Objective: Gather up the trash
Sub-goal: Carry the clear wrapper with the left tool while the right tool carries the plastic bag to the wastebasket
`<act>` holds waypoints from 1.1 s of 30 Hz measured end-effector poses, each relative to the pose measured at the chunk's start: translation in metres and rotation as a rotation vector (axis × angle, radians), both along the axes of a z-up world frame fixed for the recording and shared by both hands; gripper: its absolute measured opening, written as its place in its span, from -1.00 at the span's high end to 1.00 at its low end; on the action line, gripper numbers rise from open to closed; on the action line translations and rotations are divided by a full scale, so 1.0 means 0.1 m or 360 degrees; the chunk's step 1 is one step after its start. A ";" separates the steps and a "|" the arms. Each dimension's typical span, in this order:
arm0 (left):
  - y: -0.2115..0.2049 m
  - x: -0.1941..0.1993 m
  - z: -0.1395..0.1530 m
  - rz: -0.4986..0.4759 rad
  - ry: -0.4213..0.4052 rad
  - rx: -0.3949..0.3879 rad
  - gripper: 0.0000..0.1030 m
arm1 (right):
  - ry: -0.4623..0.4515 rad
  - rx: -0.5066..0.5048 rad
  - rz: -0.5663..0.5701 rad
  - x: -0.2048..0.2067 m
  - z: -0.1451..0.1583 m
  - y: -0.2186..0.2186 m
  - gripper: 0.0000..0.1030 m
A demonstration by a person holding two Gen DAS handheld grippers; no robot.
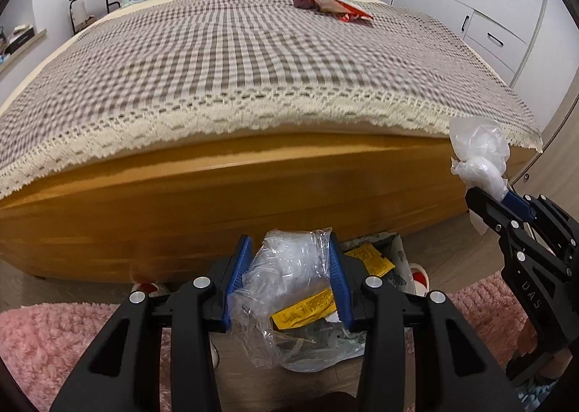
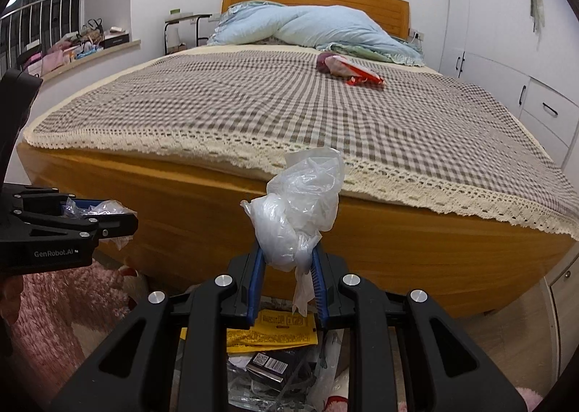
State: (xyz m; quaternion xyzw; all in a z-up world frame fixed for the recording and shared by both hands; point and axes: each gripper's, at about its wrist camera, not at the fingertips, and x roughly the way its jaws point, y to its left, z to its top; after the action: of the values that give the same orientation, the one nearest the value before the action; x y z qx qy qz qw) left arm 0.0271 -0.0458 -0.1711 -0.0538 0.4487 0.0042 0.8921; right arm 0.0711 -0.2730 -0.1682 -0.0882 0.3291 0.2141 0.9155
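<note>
Plastic wrappers [image 1: 289, 278] sit clamped in both tongs [image 1: 289, 281], seemingly.

The room is evenly and fairly brightly lit, a soft white indoor light with no hard shadows; only a dull shade lies under the foot of the bed [image 1: 231, 195] and down among the litter on the floor. The checked bedspread [image 1: 224, 61] smears into a wavy blur in both views, worst toward its lace edge, while the black arms of each hand-held gripper [image 1: 287, 285] stay sharp. Small glints sit on the clear plastic wrapper [image 1: 289, 267] and on the crumpled white bag [image 2: 300, 209]. The fisheye lens bows the bed frame and the wardrobe [image 2: 506, 32], and dark vignette fills every corner. The window [image 2: 39, 14] at far left looks dark.
</note>
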 end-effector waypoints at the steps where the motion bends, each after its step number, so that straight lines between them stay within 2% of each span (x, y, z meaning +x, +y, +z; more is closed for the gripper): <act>1: 0.00 0.00 -0.03 0.0000 0.0010 -0.0005 0.24 | 0.0008 -0.0004 0.0001 0.01 -0.01 0.00 0.54; 19: -0.04 0.09 -0.68 -0.0054 0.0182 -0.0069 0.24 | 0.0185 -0.0144 0.0012 0.09 -0.35 0.07 0.54; 33: 0.01 0.21 -1.01 -0.0081 0.0257 -0.0100 0.24 | 0.0356 -0.0217 0.0020 0.14 -0.68 0.10 0.54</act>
State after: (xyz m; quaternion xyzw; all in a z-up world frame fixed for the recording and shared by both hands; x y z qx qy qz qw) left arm 0.0481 -0.0452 -0.2719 -0.0698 0.5203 -0.0281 0.8507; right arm 0.0849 -0.2634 -0.2357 -0.1278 0.4423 0.2056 0.8636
